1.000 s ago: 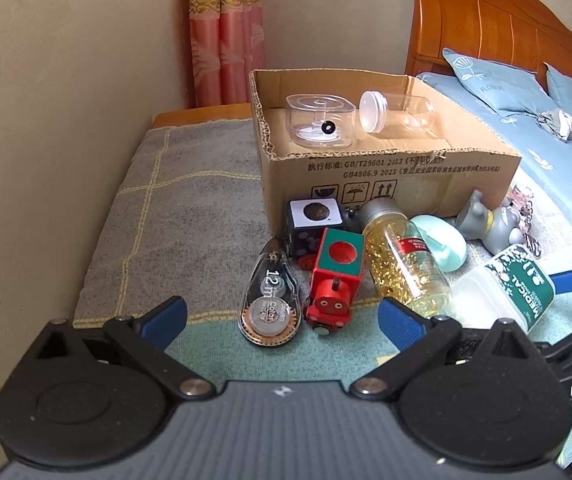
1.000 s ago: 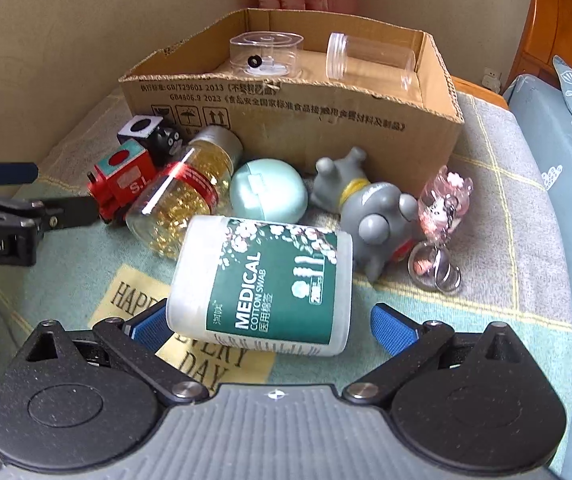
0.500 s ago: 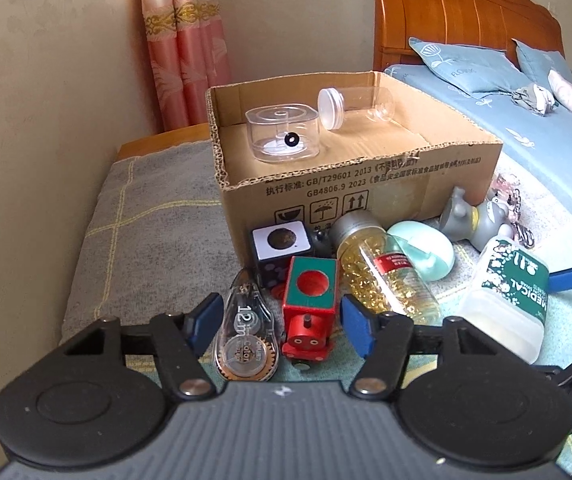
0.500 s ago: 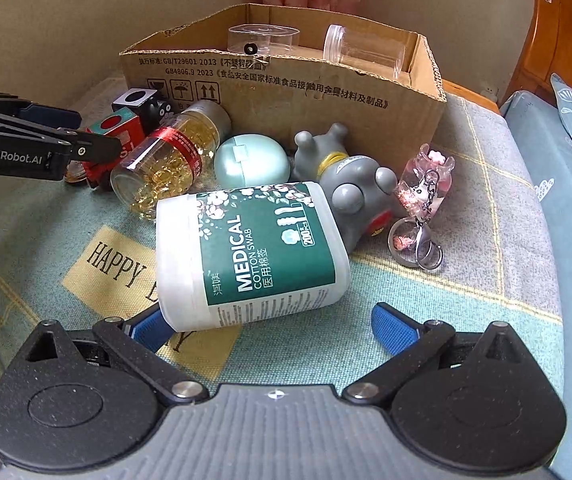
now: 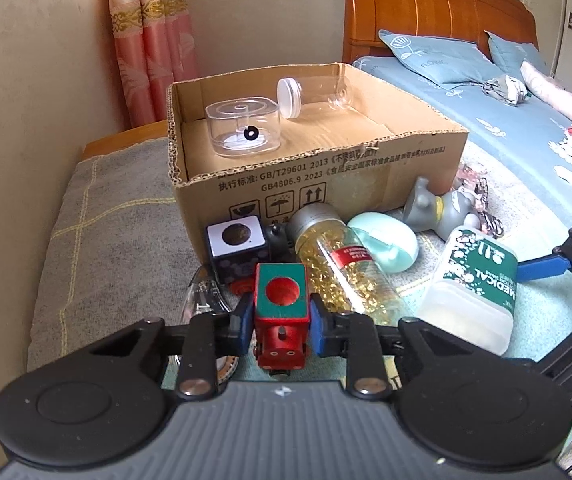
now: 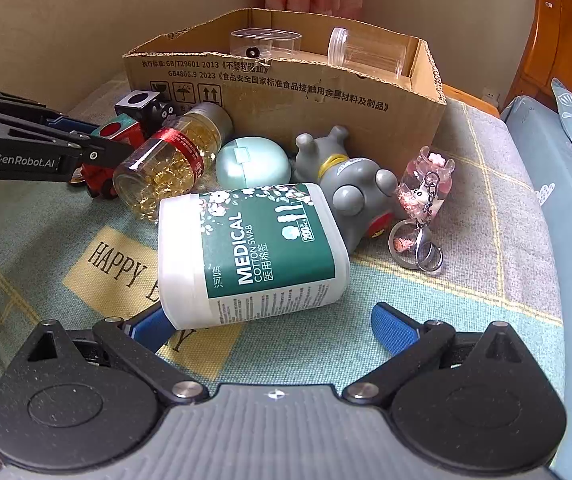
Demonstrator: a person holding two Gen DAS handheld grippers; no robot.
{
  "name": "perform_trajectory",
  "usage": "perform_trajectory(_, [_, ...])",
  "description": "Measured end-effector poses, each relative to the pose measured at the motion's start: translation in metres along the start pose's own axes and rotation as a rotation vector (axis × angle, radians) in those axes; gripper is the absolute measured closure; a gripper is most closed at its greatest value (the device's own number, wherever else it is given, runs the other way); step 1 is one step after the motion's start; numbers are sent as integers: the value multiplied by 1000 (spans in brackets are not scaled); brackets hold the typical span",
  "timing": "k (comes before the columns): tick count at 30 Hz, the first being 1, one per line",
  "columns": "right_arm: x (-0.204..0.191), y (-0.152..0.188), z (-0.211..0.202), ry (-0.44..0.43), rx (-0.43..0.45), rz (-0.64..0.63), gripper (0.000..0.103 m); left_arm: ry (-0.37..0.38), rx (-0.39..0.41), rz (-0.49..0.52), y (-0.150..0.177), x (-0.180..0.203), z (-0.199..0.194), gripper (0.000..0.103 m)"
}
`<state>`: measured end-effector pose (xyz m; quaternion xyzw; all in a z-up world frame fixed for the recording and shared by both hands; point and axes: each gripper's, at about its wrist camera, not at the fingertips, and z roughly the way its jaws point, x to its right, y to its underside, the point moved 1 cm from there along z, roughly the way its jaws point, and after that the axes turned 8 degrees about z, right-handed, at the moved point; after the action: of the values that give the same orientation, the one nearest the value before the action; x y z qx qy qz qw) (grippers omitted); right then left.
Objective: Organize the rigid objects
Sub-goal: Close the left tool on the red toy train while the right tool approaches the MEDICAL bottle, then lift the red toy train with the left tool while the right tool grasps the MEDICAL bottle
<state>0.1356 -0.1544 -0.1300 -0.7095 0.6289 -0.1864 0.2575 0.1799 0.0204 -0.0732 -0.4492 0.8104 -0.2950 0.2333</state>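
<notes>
I have the red toy train pinched between the blue pads of my left gripper, one pad on each flank of its teal-topped cab, so this is the grasp step and I judge it as good as made. The train sits in front of the cardboard box, at the near-left corner, with the black-and-white cube between it and the box wall and a clear tape dispenser just beside it on the left. To its right, touching or nearly so, lies the jar of golden capsules, then the mint egg-shaped case, both near the box's front wall. Inside the box a clear round container and a clear tube with a white cap lie already. My right gripper has its fingers wide apart, straddling the bottom end of the cotton swab bottle without clamping it; the left pad is tucked under the bottle's edge. Beyond that bottle, toward the box, I see the grey toy figure and the pink keychain. Next, I reckon, I lift the train straight up clear of the jar and cube, carry it over the front wall and set it down in open floor beside the round container.
</notes>
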Motion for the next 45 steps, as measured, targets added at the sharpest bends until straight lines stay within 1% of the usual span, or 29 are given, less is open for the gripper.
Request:
perform_trajectory(6, [0,-2,1,-1,-5,-2,0,27,-16,-13,16,10,-21,77])
perform_trajectory(11, [-3,0,-3,-8,-29,-18,0,68,-24,-51,33,18,-40,77])
perform_trajectory(15, [-7,2,-11,-5,-18,-39,0,43,-21,-102,42,10,-46,77])
perform_trajectory(17, [-7,2,-17,-22,-5,-39,0,24,-16,-128,45,3,-47,77])
perform_trajectory(20, [-6,1,-25,-43,16,-27,0,-8,-16,-146,48,-5,-46,71])
perform_trajectory(22, [-6,-1,-28,-59,24,-18,0,-11,-12,-148,50,-6,-47,71])
perform_trajectory(24, [-6,-3,-27,-60,33,-18,0,-22,-12,-138,51,-5,-46,65])
perform_trajectory(26, [-7,-5,-23,-60,37,-16,0,-22,-14,-127,51,-1,-43,62])
perform_trajectory(31, [-11,-13,-13,-58,58,-8,0,-17,-28,-148,57,0,-36,62])
perform_trajectory(34, [-17,-17,-7,-33,66,-45,0,-17,-30,-159,58,-1,-34,62])
perform_trajectory(38, [-21,-22,-2,-34,68,-96,0,-18,-33,-164,57,-3,-32,62])
perform_trajectory(45, [-25,-28,4,-27,47,-172,6,-21,-46,-153,53,0,-28,62])
